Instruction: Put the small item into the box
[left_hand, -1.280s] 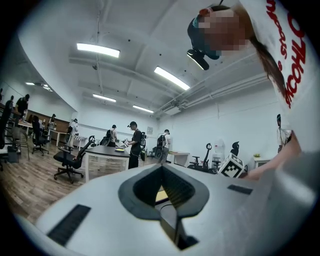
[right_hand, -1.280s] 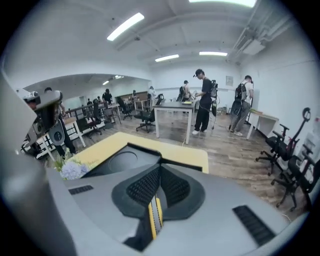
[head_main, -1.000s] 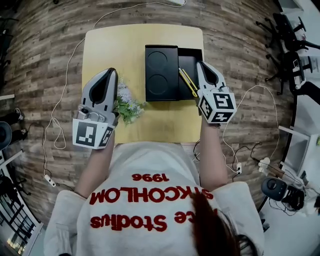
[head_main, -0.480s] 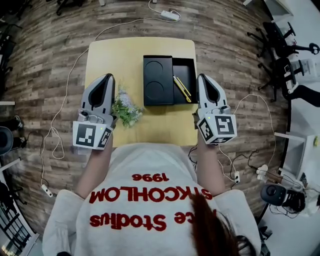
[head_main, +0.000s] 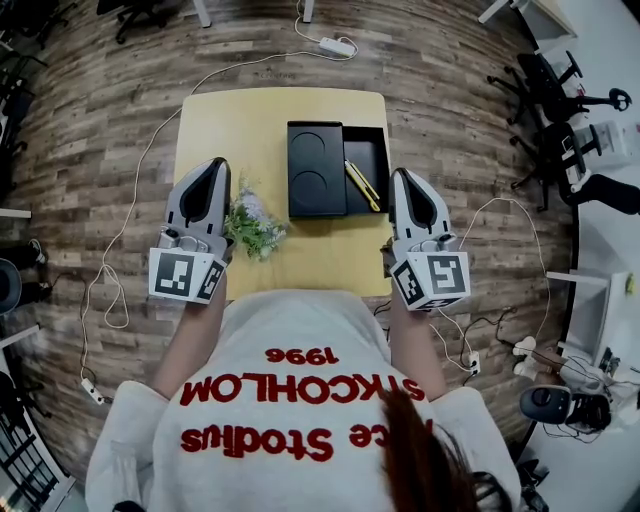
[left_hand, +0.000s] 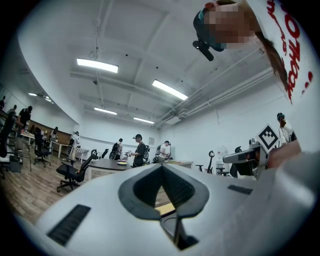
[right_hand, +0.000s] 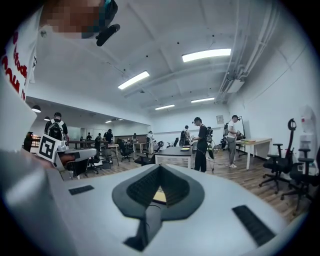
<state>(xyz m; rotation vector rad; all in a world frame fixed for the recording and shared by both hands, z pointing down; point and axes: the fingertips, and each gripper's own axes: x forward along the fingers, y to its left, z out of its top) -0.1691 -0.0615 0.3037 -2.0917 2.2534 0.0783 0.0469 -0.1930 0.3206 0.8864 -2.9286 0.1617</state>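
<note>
Small yellow bench (head_main: 260, 125), bare wood-tone top, stands on a grey-brown plank floor (head_main: 90, 110). A white cable (head_main: 130, 190) loops across the floor on the L side of the bench, and a power strip (head_main: 338, 46) lies beyond the far edge. Black office chairs (head_main: 560, 90) are off to the R.

Black box (head_main: 370, 145) sits on the far R part of the bench. Its L half is under a black panel (head_main: 316, 168) w/ two round recesses; its R half is open. The small item (head_main: 361, 186), yellow & slim, lies slantwise inside the open half, close to the panel's edge. A sprig of greenery (head_main: 252, 222) w/ pale flowers lies on the bench, L of the box.

L claw (head_main: 213, 163) is over the bench's L edge, just beside the sprig. Its own view has the L claw (left_hand: 161, 167) closed tip to tip, w/ nothing btwn the pads. R claw (head_main: 402, 175) is at the bench's R edge, just beside the box, apart from the item. It too is fully closed & empty (right_hand: 160, 167).

Both gripper views look level across an open-plan office w/ white walls & ceiling. There are strip lights (right_hand: 206, 55), desks, chairs (right_hand: 280, 165) & several people standing (right_hand: 201, 145).
</note>
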